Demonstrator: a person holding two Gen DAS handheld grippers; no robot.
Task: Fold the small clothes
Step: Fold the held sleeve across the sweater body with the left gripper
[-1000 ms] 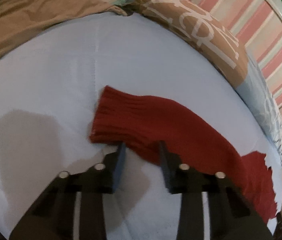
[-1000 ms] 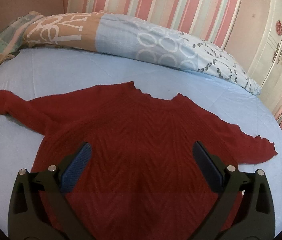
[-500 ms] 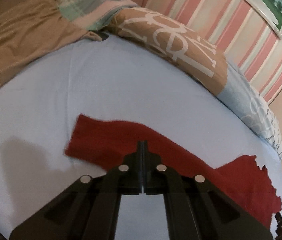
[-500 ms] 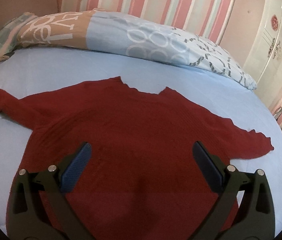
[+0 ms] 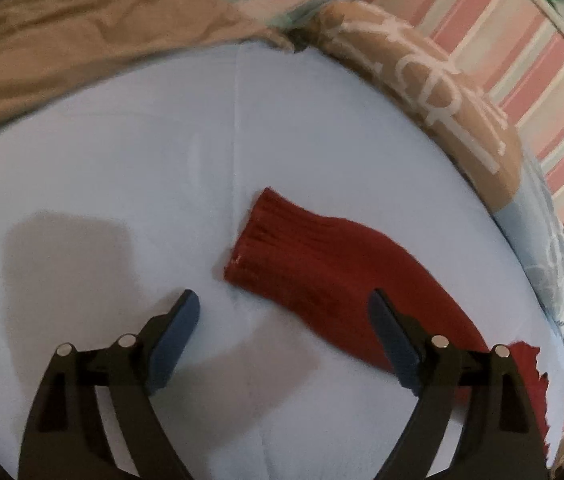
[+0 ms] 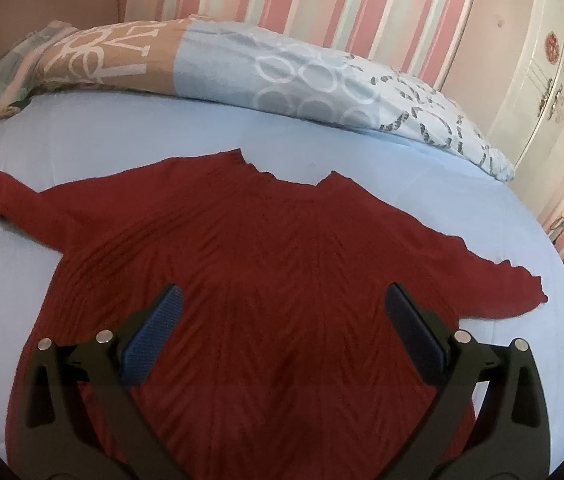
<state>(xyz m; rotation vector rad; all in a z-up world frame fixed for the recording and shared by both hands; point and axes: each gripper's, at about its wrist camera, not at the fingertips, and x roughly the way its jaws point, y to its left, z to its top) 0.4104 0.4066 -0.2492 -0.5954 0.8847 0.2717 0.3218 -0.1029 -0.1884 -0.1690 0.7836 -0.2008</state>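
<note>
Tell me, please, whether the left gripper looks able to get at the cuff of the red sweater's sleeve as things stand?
Probably yes. The left gripper is opening with nothing between its fingers, and the cuff of the red sweater lies flat on the light blue sheet just ahead of it, with nothing in the way.

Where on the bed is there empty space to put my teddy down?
Bare blue sheet lies between the red sweater and the patterned duvet, and beyond the sleeve cuff toward the brown blanket. The middle is crowded: the sweater covers it.
</note>
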